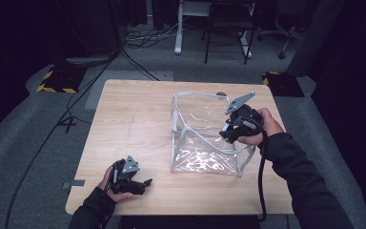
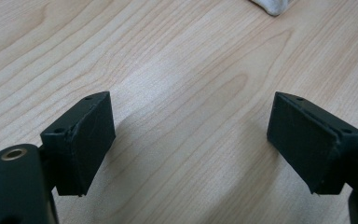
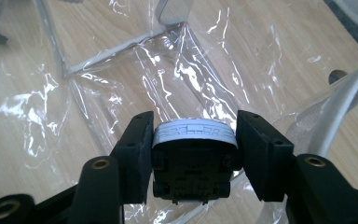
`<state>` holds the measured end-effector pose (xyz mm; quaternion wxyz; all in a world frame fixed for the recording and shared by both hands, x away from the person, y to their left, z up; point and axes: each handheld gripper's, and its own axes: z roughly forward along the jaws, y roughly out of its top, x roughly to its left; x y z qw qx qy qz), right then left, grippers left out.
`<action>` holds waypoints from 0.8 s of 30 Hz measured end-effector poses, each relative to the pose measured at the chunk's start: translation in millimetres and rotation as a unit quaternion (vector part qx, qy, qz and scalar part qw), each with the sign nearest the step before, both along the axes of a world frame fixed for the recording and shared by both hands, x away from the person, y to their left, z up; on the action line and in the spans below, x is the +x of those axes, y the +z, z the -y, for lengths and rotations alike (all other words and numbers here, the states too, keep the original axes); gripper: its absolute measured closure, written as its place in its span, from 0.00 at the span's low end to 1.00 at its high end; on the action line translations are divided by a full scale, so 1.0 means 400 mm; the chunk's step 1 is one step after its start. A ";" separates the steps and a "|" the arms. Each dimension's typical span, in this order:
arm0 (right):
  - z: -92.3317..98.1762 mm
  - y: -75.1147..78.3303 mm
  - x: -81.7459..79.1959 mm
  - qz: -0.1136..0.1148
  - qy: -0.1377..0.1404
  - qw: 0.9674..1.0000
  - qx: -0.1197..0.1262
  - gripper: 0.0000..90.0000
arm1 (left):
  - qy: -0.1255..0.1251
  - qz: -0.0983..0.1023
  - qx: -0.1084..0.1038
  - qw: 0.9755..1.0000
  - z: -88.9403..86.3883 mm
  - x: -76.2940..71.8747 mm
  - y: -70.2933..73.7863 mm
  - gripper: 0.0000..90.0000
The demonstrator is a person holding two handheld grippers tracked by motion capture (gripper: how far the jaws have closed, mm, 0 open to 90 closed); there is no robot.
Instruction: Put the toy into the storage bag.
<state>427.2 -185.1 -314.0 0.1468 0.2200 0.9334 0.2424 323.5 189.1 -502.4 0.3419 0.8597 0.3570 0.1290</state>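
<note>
A clear plastic bag (image 1: 200, 160) with white trim stands open on the right half of the wooden table (image 1: 128, 119). My right gripper (image 1: 228, 134) hangs over the bag's right rim, pointing down into it. In the right gripper view the right gripper (image 3: 195, 135) is shut on a small black object with a curved white top (image 3: 193, 163), with the crinkled bag (image 3: 121, 79) below it. My left gripper (image 1: 145, 183) rests near the table's front left edge, well apart from the bag. Its jaws stand wide open over bare wood (image 2: 191, 140), and a corner of the bag's white trim (image 2: 272, 5) lies farther off.
A small dark round thing (image 1: 221, 94) lies on the table just behind the bag. Beyond the table's far edge are cables on the floor (image 1: 147, 38), a desk leg (image 1: 177, 28), a chair (image 1: 228, 28) and two yellow-and-black striped bases (image 1: 57, 78).
</note>
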 end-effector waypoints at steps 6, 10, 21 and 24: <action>0.019 0.001 -0.006 -0.019 -0.002 1.000 -0.005 0.54 | -0.002 0.001 0.003 1.000 -0.001 0.000 0.001 0.17; 0.027 0.002 -0.010 -0.025 -0.001 1.000 -0.010 0.54 | -0.002 0.001 0.002 1.000 -0.001 0.000 0.000 0.17; 0.038 0.002 -0.028 -0.039 0.009 0.999 -0.036 0.54 | -0.001 0.001 0.002 1.000 -0.001 0.000 0.000 0.17; 0.040 0.005 -0.031 -0.039 0.009 0.999 -0.037 0.54 | -0.002 0.001 0.002 1.000 -0.001 0.000 0.000 0.17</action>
